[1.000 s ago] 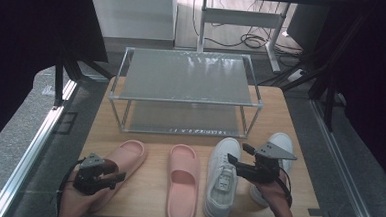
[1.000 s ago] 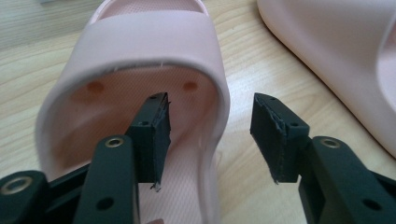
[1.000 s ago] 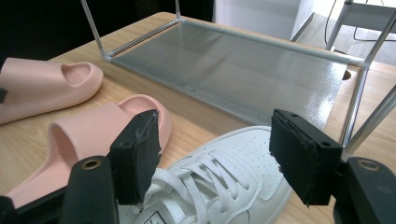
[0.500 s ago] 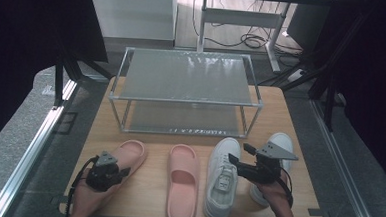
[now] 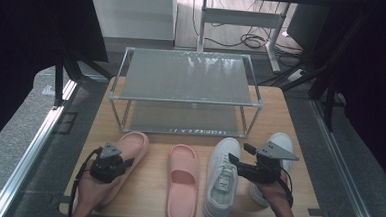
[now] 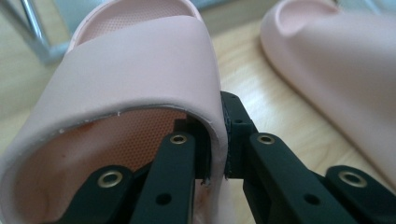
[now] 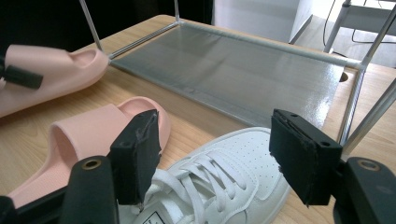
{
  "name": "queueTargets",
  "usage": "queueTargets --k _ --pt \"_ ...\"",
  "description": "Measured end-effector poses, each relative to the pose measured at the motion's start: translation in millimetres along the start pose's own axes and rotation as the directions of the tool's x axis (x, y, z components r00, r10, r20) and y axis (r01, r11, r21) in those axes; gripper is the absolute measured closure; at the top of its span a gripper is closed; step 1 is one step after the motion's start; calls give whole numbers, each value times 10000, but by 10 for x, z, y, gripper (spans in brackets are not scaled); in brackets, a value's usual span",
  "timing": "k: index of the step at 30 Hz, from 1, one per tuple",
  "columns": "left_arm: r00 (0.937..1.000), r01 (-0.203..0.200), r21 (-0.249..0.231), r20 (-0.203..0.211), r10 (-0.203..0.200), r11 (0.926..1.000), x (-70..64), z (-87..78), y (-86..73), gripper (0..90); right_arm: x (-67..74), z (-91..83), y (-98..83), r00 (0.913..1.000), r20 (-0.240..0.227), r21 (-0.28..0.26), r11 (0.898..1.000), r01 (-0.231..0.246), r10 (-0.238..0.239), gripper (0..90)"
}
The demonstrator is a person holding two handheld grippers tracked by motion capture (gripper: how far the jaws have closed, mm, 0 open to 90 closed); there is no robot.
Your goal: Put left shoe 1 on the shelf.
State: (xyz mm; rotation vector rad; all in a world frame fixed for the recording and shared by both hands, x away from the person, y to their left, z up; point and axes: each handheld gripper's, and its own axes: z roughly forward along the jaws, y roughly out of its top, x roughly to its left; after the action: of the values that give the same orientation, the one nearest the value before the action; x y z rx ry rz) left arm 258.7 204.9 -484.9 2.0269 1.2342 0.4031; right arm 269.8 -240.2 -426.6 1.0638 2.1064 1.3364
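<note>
on the wooden table (image 5: pixel 152 186), left gripper (image 5: pixel 112 162) jaws just closed onto the pink slipper (image 6: pixel 140 70) strap, right gripper (image 5: pixel 248 161) jaws wide, empty

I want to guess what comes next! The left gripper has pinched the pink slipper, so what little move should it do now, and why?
Probably lift it a little off the table. The left gripper has just been closing, and its pads now clamp the strap edge of the left pink slipper, which lies in front of the empty shoe rack. A small lift would show whether the grip holds.
</note>
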Motion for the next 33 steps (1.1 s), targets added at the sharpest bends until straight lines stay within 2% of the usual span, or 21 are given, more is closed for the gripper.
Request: queueTargets --k 3,4,5,14,20,28,33 --pt "9999 -150 -167 44 151 9997 -23 24 137 839 -2 1 1 10000 4 5 10000 5 -5 339" --pt "9997 -216 -293 56 217 9993 -40 40 234 839 -5 2 0 10000 10 8 10000 0 0 339" --pt "9997 -216 -293 56 217 9993 -40 40 234 838 -6 2 0 10000 3 16 10000 -24 24 339" --pt "9996 -286 -467 -28 285 9985 -15 239 612 837 -19 -12 2 10000 17 -30 10000 -59 59 339" --pt "9998 -165 -305 -106 162 9994 41 385 742 836 -21 -4 1 10000 -4 -19 10000 -76 76 339" --pt "9986 -150 -346 -511 132 9993 74 569 898 836 -21 5 -1 10000 -14 13 10000 -64 64 339" --pt "9982 -79 -477 -593 51 9988 75 661 943 836 -28 -1 -1 10000 -3 -3 10000 -89 89 339"
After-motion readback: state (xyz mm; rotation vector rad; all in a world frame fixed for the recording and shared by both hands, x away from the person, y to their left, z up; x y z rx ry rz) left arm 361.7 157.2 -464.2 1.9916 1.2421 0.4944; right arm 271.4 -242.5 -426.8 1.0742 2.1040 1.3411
